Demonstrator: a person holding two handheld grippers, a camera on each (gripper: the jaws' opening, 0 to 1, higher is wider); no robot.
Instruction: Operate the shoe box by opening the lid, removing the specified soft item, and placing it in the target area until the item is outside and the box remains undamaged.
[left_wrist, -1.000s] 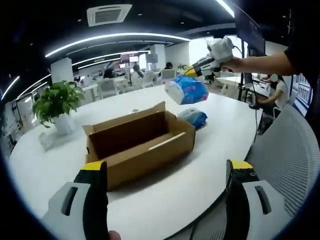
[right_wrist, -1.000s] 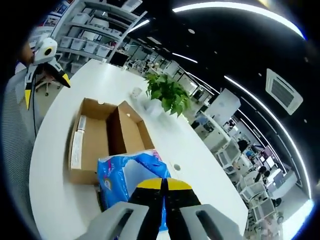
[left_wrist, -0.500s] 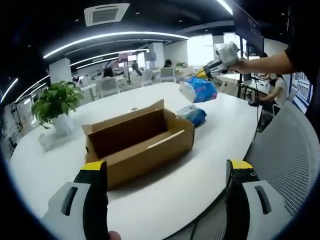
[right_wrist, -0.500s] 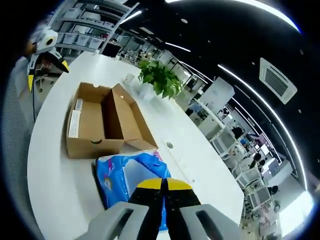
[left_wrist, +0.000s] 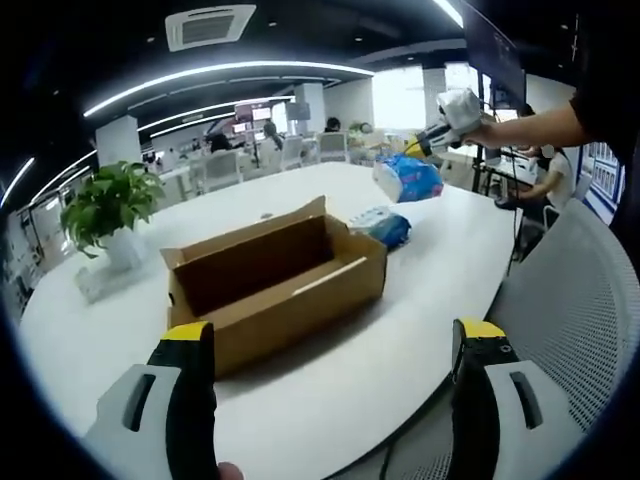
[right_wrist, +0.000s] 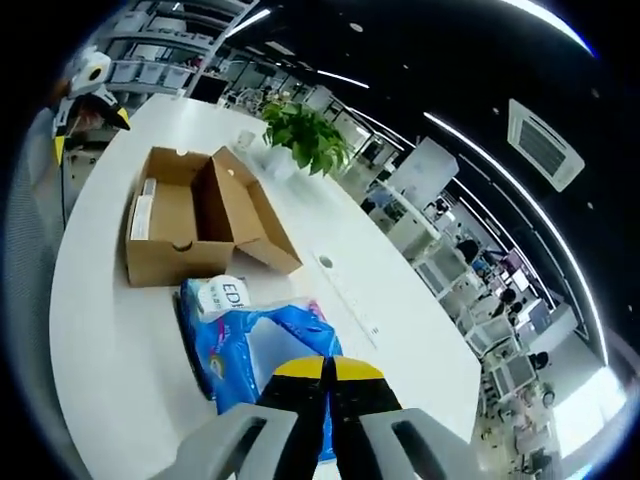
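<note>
Right gripper (right_wrist: 325, 368): jaws pressed together on the top of a blue and white soft pack (right_wrist: 262, 345), seen at 6 o'clock in the right gripper view. In the left gripper view this gripper (left_wrist: 432, 134) is at 1 o'clock, held by a person's hand (left_wrist: 487, 125), with the pack (left_wrist: 408, 180) hanging below it in the air.

Left gripper (left_wrist: 330, 365): jaws spread wide, holding nothing, low at 6 o'clock in its own view, on the near side of the box.

What has changed: across the last second the pack has travelled from above the box out past its end. It now hangs over a second blue pack (right_wrist: 205, 312) lying on the white table (right_wrist: 110, 330).

Meaning for the task: the soft item is out of the box; by my judgement only the set-down remains.

Shoe box (left_wrist: 272, 276): brown cardboard, open, lid folded back, at the centre of the left gripper view. It looks unharmed.

Around: a potted plant (left_wrist: 108, 210) at 9 o'clock, office desks and chairs beyond.

In the way: the lying pack sits under the hanging one, so the drop may land on it.
</note>
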